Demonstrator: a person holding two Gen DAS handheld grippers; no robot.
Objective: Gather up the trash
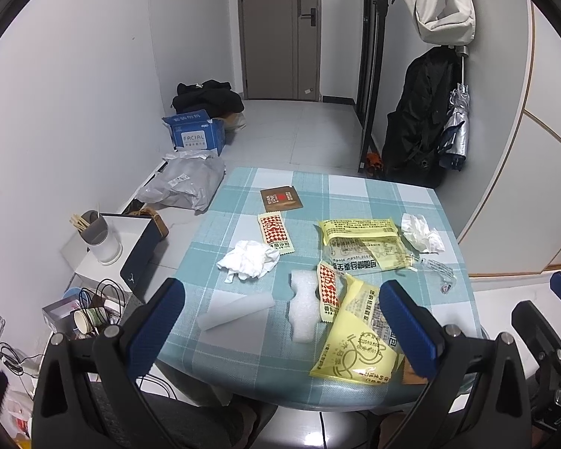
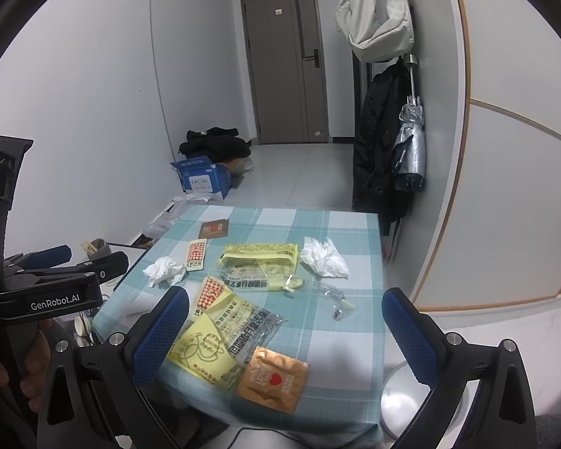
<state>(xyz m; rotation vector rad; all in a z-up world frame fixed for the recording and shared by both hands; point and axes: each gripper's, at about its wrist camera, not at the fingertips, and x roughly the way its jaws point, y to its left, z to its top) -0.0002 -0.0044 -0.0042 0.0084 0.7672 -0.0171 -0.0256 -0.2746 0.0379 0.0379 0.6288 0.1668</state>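
Observation:
Trash lies scattered on a blue checked tablecloth (image 1: pixel 359 191) (image 2: pixel 340 329). Near me are a yellow wrapper (image 1: pixel 359 340) (image 2: pixel 202 348), a white foam piece (image 1: pixel 304 305) and a rolled white sheet (image 1: pixel 235 310). Farther off lie a second yellow wrapper (image 1: pixel 362 239) (image 2: pixel 261 262), two crumpled tissues (image 1: pixel 248 258) (image 1: pixel 422 234) (image 2: pixel 164 269) (image 2: pixel 323 258), red checked sachets (image 1: pixel 275 232) (image 2: pixel 195 254) and a brown packet (image 1: pixel 280 198) (image 2: pixel 213 229). An orange packet (image 2: pixel 271 379) sits at the near edge. My left gripper (image 1: pixel 280 321) and right gripper (image 2: pixel 286 329) both hover open above the near edge, holding nothing.
Left of the table stand a white box (image 1: pixel 131 247), a cup of chopsticks (image 1: pixel 97 235), paper cups and cables. On the floor are a grey bag (image 1: pixel 187 183) and a blue carton (image 1: pixel 194 134). Coats and an umbrella (image 1: pixel 454 127) hang at the right wall. A door (image 1: pixel 280 30) is behind.

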